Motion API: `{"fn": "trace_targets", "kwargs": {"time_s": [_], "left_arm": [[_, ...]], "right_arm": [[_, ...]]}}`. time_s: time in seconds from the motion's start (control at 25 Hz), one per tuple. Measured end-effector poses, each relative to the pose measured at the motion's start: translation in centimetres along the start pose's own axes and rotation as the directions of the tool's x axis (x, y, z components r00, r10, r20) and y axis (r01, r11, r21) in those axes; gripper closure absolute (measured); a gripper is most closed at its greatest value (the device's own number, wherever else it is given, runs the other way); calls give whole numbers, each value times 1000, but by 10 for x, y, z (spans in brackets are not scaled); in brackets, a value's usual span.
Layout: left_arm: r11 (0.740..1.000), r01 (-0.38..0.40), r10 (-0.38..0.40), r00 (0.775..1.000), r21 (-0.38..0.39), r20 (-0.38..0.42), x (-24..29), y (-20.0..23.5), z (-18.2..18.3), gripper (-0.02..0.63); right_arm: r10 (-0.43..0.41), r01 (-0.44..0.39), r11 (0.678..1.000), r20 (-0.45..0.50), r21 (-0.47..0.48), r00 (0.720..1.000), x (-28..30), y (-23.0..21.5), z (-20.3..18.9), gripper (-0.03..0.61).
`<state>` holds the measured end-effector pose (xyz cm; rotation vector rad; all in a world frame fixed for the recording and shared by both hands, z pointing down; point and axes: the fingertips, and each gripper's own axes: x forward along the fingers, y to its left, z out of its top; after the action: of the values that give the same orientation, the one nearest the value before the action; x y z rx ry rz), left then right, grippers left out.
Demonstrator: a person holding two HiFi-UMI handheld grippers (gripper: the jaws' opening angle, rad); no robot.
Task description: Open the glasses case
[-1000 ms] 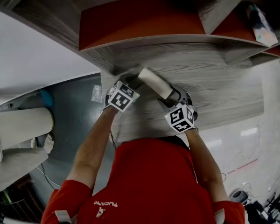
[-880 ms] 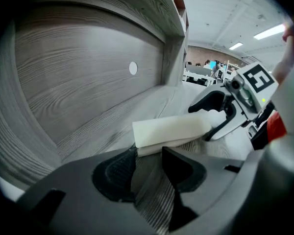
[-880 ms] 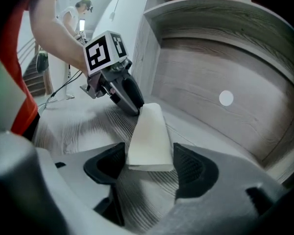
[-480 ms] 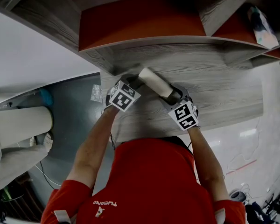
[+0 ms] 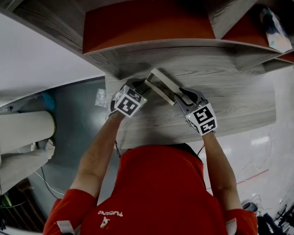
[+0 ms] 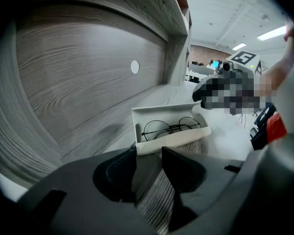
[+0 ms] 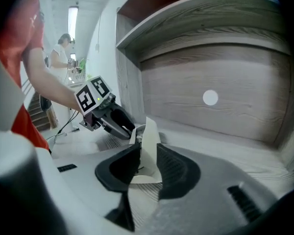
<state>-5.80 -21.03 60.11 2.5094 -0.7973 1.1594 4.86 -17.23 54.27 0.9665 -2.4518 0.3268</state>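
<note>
- The right gripper (image 7: 147, 148) has its jaws clamped on the thin white lid (image 7: 150, 131) of the glasses case (image 5: 161, 86). The jaws have just been closing, with the lid standing upright between their pads.
- The left gripper (image 6: 149, 153) has its jaws drawn in on the near end of the case's lower half, pinning it against the desk (image 5: 230, 99).
- The case lies open on the grey wood-grain desk between the two grippers, with its lid lifted clear of the base.
- A pair of round, thin-rimmed glasses (image 6: 169, 127) lies inside the white base.
- In the head view the left gripper is at the case's left end and the right gripper at its right end. Their marker cubes (image 5: 129, 101) face the camera.
- Behind the case rises a wood-grain back panel (image 7: 225, 116) bearing a small white disc (image 7: 210, 98).
- Above it hangs a shelf (image 5: 152, 45) with a red inner wall.
- The person's red shirt (image 5: 161, 190) fills the lower part of the head view.
</note>
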Motion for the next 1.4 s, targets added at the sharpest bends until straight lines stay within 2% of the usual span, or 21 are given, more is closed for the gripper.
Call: {"fn": "trace_targets", "kwargs": {"time_s": [0.24,0.6,1.04,1.4], "left_arm": [[1000,-8,8,1000,-3,-5,-1,0,1,454],[1000,-23,22,1000,-11,-15,2,0,4,455],[999,-41,40,999,-34,-26,8,2,10,456],[998,-50,49,999,-46,-18,8,3,10,456]], "right_arm": [[-100,100,995,24,-10,995,-4,-26,9,560],[-198,199,980,-16,15,980,4,-68,-2,552],[-227,229,973,-64,28,972,15,-91,-17,551],[-218,219,976,-44,19,975,9,-86,-12,551]]}}
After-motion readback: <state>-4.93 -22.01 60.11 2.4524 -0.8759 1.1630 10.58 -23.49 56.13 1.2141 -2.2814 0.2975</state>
